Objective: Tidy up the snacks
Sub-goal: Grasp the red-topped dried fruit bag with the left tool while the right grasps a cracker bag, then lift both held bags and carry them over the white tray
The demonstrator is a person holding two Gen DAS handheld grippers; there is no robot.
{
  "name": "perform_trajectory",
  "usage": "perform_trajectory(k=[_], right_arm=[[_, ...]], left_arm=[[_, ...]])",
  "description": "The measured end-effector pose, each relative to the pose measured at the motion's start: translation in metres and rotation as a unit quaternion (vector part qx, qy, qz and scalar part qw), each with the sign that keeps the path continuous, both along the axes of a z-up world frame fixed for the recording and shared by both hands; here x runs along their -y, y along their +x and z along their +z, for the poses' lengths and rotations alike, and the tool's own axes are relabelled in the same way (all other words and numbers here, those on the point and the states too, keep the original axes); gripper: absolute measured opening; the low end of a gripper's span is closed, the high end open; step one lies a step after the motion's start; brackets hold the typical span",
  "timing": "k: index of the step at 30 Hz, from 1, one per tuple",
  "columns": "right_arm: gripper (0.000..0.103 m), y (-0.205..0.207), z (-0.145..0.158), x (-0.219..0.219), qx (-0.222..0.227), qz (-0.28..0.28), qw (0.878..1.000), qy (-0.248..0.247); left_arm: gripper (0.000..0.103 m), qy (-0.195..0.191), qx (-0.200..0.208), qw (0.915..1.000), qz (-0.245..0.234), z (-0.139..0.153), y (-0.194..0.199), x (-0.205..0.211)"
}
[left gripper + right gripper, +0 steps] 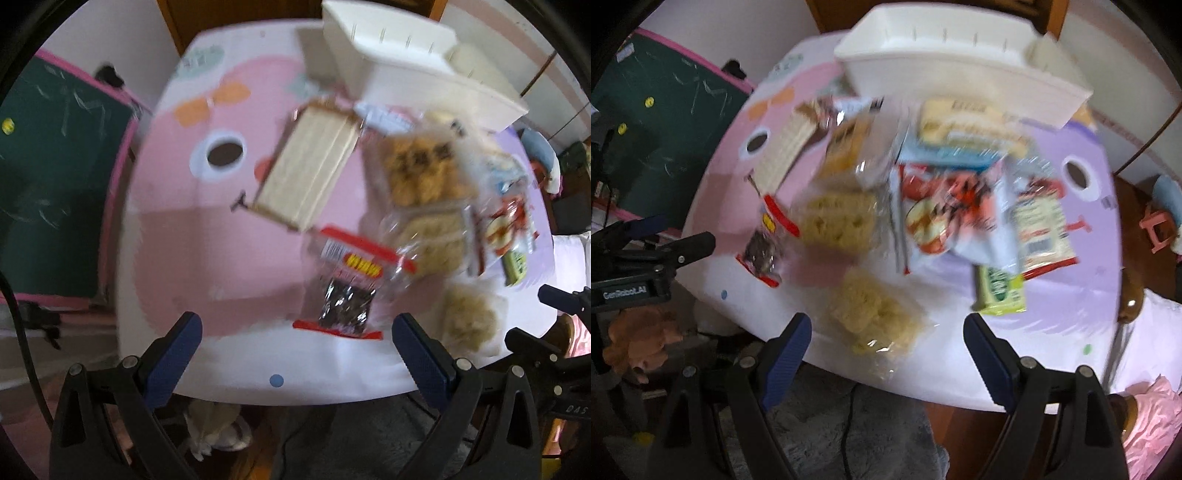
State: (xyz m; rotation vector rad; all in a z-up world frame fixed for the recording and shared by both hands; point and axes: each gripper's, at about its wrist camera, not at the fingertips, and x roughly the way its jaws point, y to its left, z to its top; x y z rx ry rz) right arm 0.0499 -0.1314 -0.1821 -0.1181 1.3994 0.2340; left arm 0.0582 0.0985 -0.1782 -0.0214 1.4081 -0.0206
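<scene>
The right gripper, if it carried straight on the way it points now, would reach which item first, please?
Most likely the clear bag of pale crackers lying nearest the table edge, right between the open fingers of the right gripper. The picture is blurred and depth is unclear, so the gripper might instead pass above it toward the red-and-white snack pack.

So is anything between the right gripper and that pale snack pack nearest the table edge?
Nothing visible. The right gripper is open and hangs just short of the pale snack pack, with only bare table around it.
</scene>
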Motion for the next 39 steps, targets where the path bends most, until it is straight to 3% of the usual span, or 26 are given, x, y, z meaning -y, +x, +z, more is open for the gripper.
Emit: perform_trajectory(k=[3, 8, 12, 15, 20, 23, 25, 29, 30, 32, 34, 39], right_arm=[[0.084, 0.002, -0.018, -0.008, -0.015, 0.018, 1.0, 0.008], [0.084, 0.005, -0.041, -0.024, -0.022, 0.059, 0.998, -0.018], [0.084, 0.001, -0.053, -0.036, -0.012, 0.099, 0.993, -0.06], [0.084, -0.002, -0.059, -0.041, -0.008, 0.121, 0.99, -0.068], [0.084, -0.006, -0.08, -0.04, -0.039, 0.133, 0.987, -0.085], [0.083, -0.011, -0.086, -0.039, -0.037, 0.139, 0.985, -0.092], [0.079, -0.014, -0.086, -0.037, -0.031, 0.135, 0.987, -0.082], [0.045, -0.019, -0.076, -0.033, -0.007, 0.137, 0.988, -0.069], [0.041, -0.018, -0.075, -0.031, -0.007, 0.134, 0.989, -0.057], [0.037, -0.004, -0.063, -0.029, -0.01, 0.123, 0.992, -0.033], [0.035, -0.002, -0.055, -0.022, -0.008, 0.112, 0.994, -0.012], [0.034, 0.002, -0.032, -0.024, 0.013, 0.119, 0.993, 0.012]], left_arm=[[0.102, -0.029, -0.021, 0.9993, 0.014, -0.024, 0.003, -0.007], [0.102, -0.054, -0.049, 0.9974, -0.004, -0.057, 0.015, 0.0], [0.101, -0.049, -0.062, 0.9968, -0.014, -0.078, 0.022, 0.01], [0.091, -0.053, -0.077, 0.9954, -0.022, -0.093, 0.026, 0.019], [0.085, -0.01, -0.078, 0.996, -0.043, -0.104, 0.028, 0.04], [0.066, 0.008, -0.067, 0.9965, -0.049, -0.108, 0.03, 0.05], [0.06, 0.009, -0.06, 0.9969, -0.049, -0.11, 0.029, 0.057], [0.058, 0.008, -0.055, 0.9978, -0.037, -0.108, 0.033, 0.061], [0.058, 0.007, -0.051, 0.9981, -0.034, -0.109, 0.033, 0.061], [0.053, 0.005, -0.041, 0.9988, -0.025, -0.11, 0.028, 0.065], [0.04, 0.002, -0.023, 0.9995, -0.021, -0.104, 0.024, 0.068], [0.04, -0.007, -0.029, 0.9994, 0.02, -0.101, 0.02, 0.063]])
